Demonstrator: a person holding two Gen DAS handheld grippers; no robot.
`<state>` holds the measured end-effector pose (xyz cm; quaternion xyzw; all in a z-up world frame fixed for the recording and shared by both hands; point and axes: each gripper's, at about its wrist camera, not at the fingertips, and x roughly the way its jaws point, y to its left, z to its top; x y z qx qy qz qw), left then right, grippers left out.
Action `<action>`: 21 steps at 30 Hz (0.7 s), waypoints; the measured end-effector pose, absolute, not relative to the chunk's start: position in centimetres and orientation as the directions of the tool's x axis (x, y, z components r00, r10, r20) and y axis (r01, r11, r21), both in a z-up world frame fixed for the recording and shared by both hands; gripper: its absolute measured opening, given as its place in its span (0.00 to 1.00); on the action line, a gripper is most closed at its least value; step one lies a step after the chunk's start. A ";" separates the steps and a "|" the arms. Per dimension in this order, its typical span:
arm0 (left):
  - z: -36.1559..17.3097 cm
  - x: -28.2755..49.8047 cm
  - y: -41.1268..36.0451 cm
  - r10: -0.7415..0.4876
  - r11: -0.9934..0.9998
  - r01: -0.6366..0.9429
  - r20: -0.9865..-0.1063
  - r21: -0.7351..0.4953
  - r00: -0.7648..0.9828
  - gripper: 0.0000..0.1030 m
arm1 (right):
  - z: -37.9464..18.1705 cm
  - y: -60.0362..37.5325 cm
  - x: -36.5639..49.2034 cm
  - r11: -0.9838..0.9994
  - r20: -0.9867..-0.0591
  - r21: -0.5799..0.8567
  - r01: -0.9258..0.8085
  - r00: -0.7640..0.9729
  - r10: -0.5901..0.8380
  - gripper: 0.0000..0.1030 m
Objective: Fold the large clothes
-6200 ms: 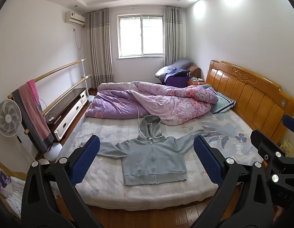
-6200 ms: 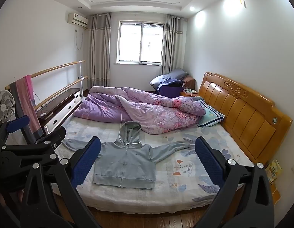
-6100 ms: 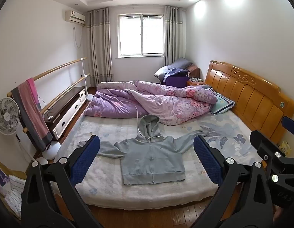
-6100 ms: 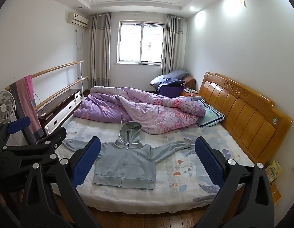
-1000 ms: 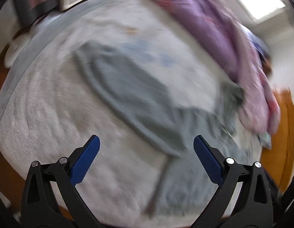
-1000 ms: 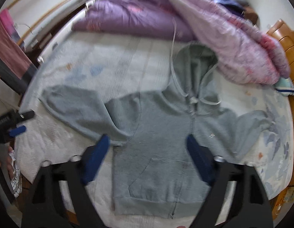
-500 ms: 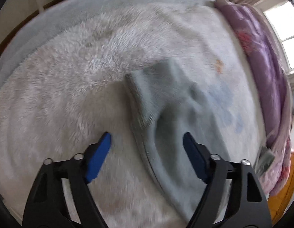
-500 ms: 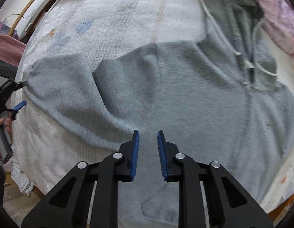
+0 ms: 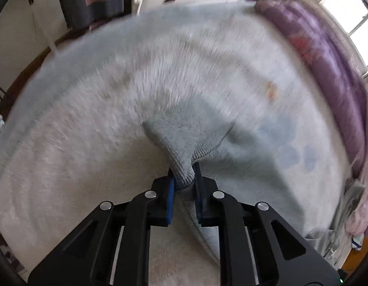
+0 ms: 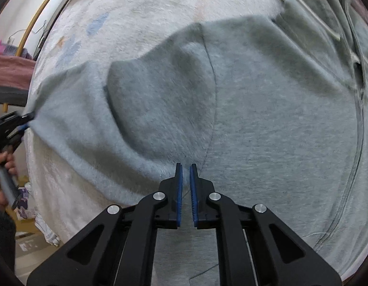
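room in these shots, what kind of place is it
Most likely a home bedroom: a grey hoodie lies spread on a fluffy white bed cover, a rumpled purple quilt sits beyond it, and a window is behind.

The hoodie [image 10: 267, 124] is soft, matt grey fleece cloth with a ribbed knit cuff [image 9: 184, 143]. The bed's blanket [image 9: 88, 131] is pale, shaggy plush. The tongs [image 10: 186, 186] are matt black plastic with blue rubbery pads [image 10: 179, 190] and shiny metal rivets [image 10: 157, 196].

The hoodie [image 10: 267, 124] runs off the frame's right edge; the quilt [image 9: 334, 71] is blurred.
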<state>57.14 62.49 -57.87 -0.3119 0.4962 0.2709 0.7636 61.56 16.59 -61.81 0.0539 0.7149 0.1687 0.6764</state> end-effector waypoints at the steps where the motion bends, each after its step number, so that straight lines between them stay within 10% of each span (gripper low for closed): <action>1: -56.3 56.9 62.3 0.119 0.667 -0.712 -0.912 -0.221 0.394 0.13 | -62.4 16.4 61.6 0.941 -0.949 0.311 -0.133 -0.097 0.300 0.04; 13: -37.0 54.5 45.6 0.082 0.847 -0.420 -0.702 -0.325 0.708 0.13 | -63.7 14.3 64.0 0.885 -0.884 0.455 -0.095 -0.164 0.437 0.02; 21: -36.6 60.2 24.0 -0.110 0.942 -0.143 -0.686 -0.302 0.719 0.13 | -56.8 0.3 64.3 0.880 -0.885 0.454 -0.140 0.045 0.464 0.02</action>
